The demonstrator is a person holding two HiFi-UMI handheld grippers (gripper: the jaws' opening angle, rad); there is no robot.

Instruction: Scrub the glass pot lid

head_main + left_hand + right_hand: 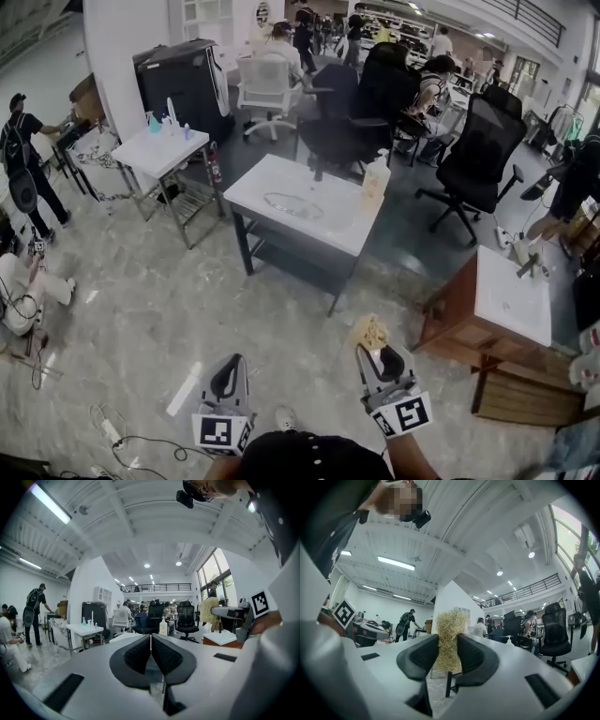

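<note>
The glass pot lid (293, 204) is showing only as a faint oval on the white table (337, 234), its handle too small to make out. The scrubber (450, 623) is sitting with its lower part hidden between the pads of the right gripper (448, 641). The bottle (375, 183) is possibly carrying a label, unreadable here.

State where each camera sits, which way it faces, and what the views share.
Head view: on the person's head, looking steeply down at the floor and white table with the glass lid; left gripper and right gripper show below.
Left gripper view: on the left gripper, facing level across the room; its shut, empty jaws show.
Right gripper view: on the right gripper, facing across the room; jaws clamped on a straw-coloured scrubber.
Shared: all three show the scrubber.
</note>
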